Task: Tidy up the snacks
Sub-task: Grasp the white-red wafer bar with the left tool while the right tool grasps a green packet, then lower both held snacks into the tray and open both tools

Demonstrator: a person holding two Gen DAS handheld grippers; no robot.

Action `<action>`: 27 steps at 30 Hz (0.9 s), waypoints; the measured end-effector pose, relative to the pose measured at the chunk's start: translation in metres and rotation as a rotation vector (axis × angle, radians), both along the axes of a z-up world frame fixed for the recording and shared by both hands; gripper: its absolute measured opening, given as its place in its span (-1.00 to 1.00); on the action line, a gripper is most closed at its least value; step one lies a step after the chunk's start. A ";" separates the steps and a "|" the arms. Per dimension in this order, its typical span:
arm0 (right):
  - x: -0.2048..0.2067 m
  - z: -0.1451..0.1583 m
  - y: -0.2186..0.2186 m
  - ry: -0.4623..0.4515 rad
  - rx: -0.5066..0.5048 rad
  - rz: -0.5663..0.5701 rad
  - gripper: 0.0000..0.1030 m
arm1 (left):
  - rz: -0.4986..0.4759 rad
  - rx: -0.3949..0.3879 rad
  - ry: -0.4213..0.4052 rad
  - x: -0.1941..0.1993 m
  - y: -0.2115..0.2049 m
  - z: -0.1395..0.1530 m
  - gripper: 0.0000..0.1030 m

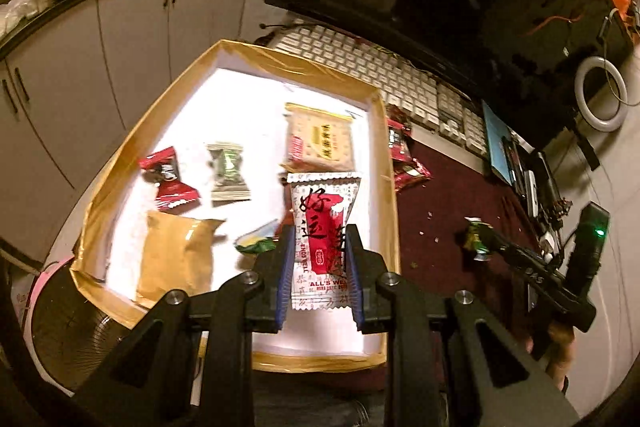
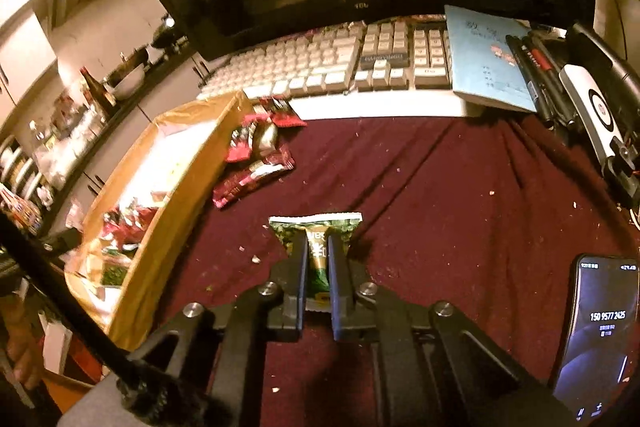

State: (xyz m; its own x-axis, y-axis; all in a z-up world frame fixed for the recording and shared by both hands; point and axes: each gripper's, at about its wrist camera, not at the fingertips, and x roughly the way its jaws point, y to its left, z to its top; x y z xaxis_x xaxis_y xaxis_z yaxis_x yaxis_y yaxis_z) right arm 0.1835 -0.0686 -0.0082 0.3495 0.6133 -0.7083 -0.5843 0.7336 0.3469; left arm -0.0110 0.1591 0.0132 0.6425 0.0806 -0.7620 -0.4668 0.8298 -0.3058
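My left jaws [image 1: 320, 247] clamp a white-and-red snack packet [image 1: 322, 227], its long axis running along the fingers, hanging over the tray [image 1: 384, 131], near its right wall. My right jaws [image 2: 319, 263] are pinched tight on a green sachet [image 2: 318, 227] above the maroon worktop [image 2: 460, 195], tray to their left. I read "ALL'S WELL" on the white packet; the green one's print is illegible.
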 end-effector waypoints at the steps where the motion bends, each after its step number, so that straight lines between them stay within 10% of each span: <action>1: -0.002 0.004 0.000 -0.004 0.024 0.010 -0.87 | 0.006 0.000 0.001 0.000 0.001 -0.001 -0.51; 10: -0.032 0.030 0.042 0.049 0.214 0.222 -0.86 | 0.051 0.003 0.041 -0.006 0.018 -0.012 -0.50; 27: -0.028 0.022 0.142 0.047 0.133 0.296 -0.86 | 0.066 -0.018 0.134 -0.018 0.020 -0.039 -0.50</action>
